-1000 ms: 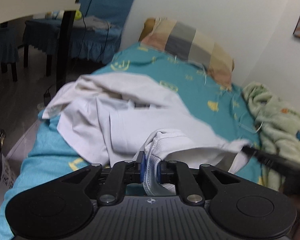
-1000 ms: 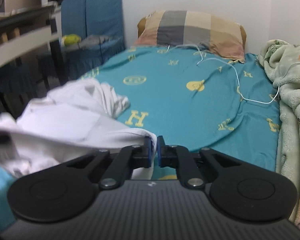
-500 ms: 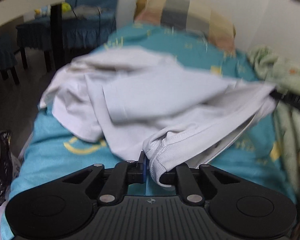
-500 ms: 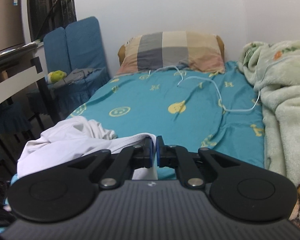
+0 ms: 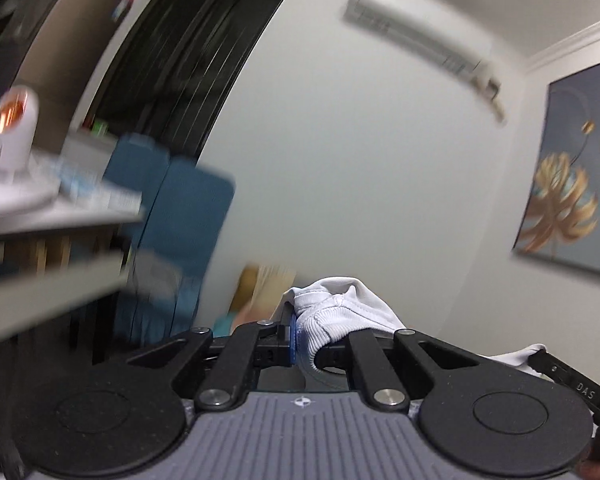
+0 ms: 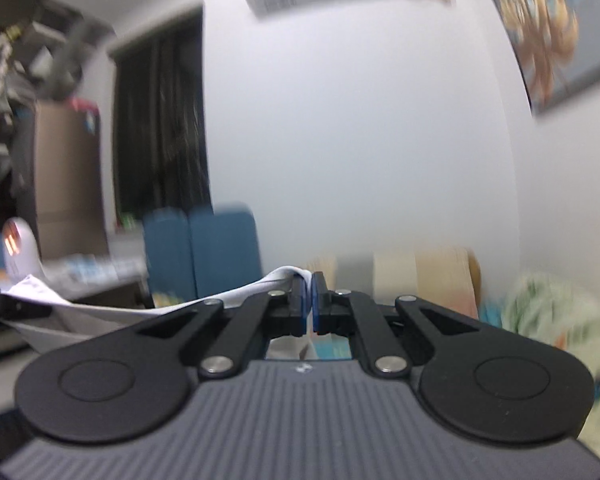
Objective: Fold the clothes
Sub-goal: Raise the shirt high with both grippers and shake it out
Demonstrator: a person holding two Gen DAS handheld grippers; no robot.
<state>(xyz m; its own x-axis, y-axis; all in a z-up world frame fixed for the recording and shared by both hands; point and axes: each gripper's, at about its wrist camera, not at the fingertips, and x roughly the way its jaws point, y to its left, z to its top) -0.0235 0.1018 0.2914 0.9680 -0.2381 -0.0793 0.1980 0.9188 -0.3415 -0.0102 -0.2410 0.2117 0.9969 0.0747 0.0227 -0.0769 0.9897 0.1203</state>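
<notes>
My left gripper [image 5: 310,336] is shut on the ribbed collar of a white garment [image 5: 340,312], which bunches over the right finger. The other gripper's black finger [image 5: 572,380] shows at the lower right with white cloth at its tip. My right gripper [image 6: 311,300] is shut on a thin edge of the same white garment [image 6: 140,306], which stretches taut to the left toward the other gripper [image 6: 4,308]. Both grippers are raised and tilted upward. The rest of the garment hangs below, out of view.
A white wall with an air conditioner [image 5: 420,40] and a framed picture [image 5: 572,184] fills both views. A table edge [image 5: 60,216] and blue chairs [image 6: 204,248] are at the left. The checked pillow [image 6: 420,276] and a green blanket [image 6: 548,312] show low, blurred.
Both grippers have swung upward fast with the garment held between them. The bed has dropped out of view and the wall now fills the frames.
</notes>
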